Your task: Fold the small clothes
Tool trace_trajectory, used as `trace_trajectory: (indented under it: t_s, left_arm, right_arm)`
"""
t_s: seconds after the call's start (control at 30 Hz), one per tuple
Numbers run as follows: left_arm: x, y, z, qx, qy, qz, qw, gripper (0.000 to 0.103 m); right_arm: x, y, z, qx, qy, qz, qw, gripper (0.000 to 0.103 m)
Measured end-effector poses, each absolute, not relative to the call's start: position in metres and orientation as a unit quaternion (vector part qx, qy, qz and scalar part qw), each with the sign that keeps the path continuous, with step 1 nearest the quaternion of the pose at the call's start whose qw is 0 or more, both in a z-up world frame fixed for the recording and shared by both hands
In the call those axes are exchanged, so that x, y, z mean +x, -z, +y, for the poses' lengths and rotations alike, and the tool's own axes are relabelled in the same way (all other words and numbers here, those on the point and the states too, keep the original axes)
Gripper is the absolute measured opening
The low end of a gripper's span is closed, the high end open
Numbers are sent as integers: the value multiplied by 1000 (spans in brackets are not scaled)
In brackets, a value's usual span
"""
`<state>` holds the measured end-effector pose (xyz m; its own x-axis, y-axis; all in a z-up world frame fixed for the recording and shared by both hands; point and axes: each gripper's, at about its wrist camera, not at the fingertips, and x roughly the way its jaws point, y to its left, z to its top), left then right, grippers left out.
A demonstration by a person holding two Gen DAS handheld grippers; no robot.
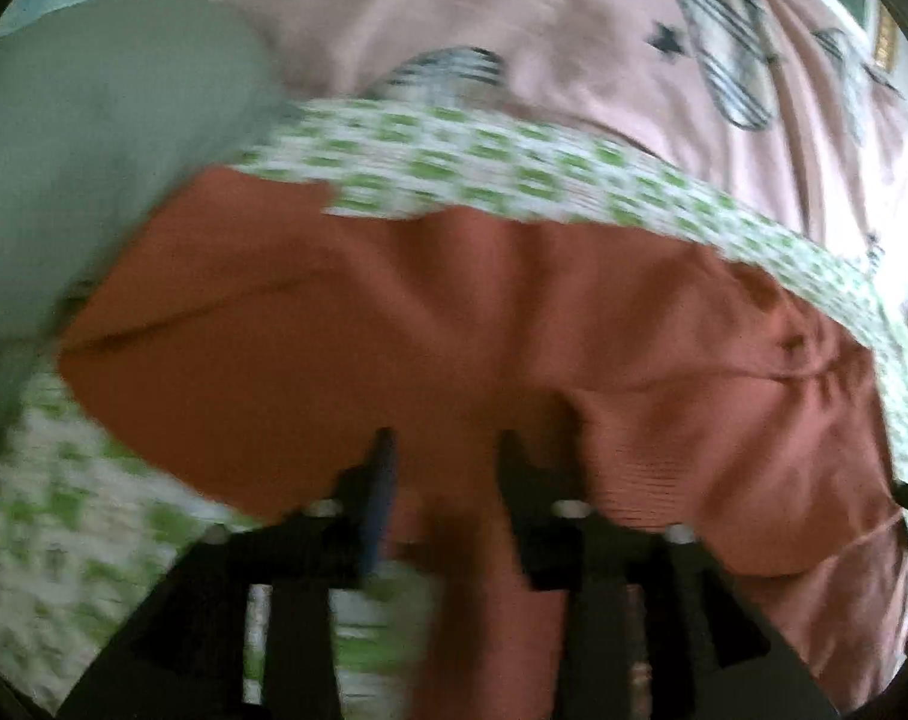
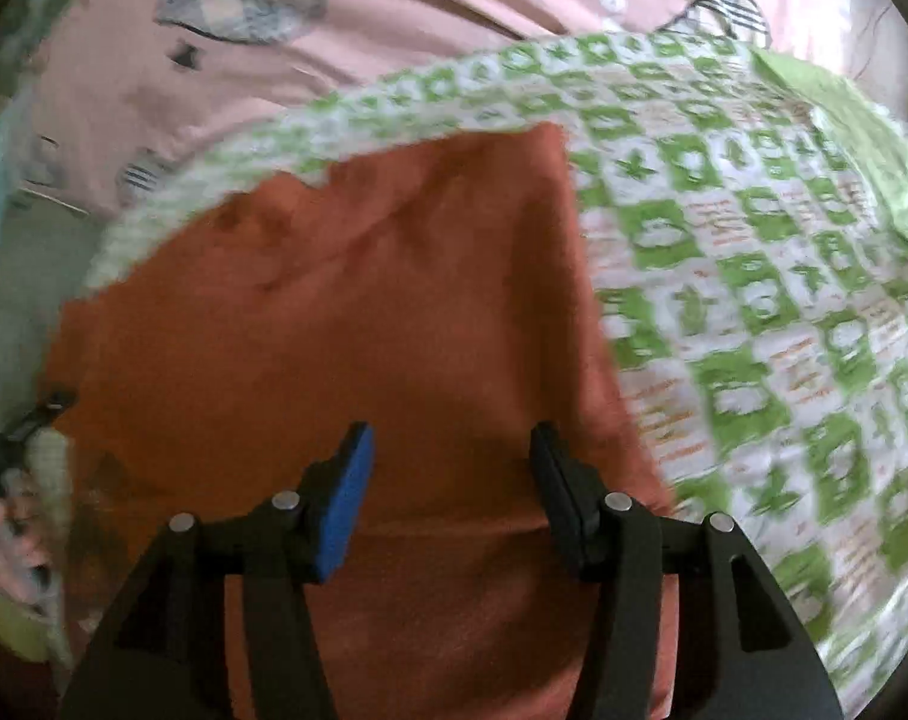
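Note:
A rust-orange small garment [image 1: 430, 324] lies on a green-and-white patterned cloth [image 1: 502, 174]. In the left wrist view my left gripper [image 1: 448, 450] hovers over the garment's near edge, its jaws apart with nothing between them; the picture is blurred. The same garment [image 2: 358, 312] fills the middle of the right wrist view, on the patterned cloth [image 2: 766, 276]. My right gripper [image 2: 451, 444] is open above the garment's near part, blue pad on the left finger [image 2: 349, 504], nothing held.
A pink bedsheet with grey striped prints [image 1: 574, 36] lies beyond the cloth, and shows in the right wrist view [image 2: 358, 36]. A grey-green fabric mass [image 1: 94, 144] sits at the left. The other hand and gripper [image 2: 16, 480] appear at the left edge of the right wrist view.

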<state>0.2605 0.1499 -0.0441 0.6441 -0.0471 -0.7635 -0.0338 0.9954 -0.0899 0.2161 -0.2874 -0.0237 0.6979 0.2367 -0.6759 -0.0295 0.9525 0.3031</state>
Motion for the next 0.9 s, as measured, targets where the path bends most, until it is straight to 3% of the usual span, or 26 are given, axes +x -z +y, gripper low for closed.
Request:
trace_trajectory:
  t_s: [0.03,0.07,0.1,0.17,0.43,0.47,0.53,0.57,0.6,0.9]
  left_arm:
    - [262,41,161,-46,-12,419,907,48]
    - [265,39,172,-47,-27,420,906,60]
    - [268,38,180,-49,-38,422,904,78]
    - [282,37,191,-45,-58,423,903,93]
    - [353,62,185,91,-143,436,884,93]
    - [364,68,186,103,-160,438,879,91]
    - [373,67,192,96,-156,432,883,69]
    - [378,65,196,81,-138,434,887,33]
    - [381,64,200,65,-124,441,887,4]
    - [317,14,193,-63,-24,394,916,4]
  right_arm:
    - [211,23,-285,141,-83,380,910,57]
    - [206,23,-281,145,-90,379,910,58]
    - [199,21,-275,149,-100,377,909,58]
    - [192,22,-261,150,-112,377,907,59]
    - [186,30,-227,159,-148,399,891,61]
    - [186,30,-226,157,-147,400,891,61]
    - [187,31,-227,159,-148,402,890,61]
    - [187,32,-228,161,-149,403,889,61]
    - [189,32,-229,164,-149,404,888,61]
    - [186,34,-237,182,-150,397,887,61]
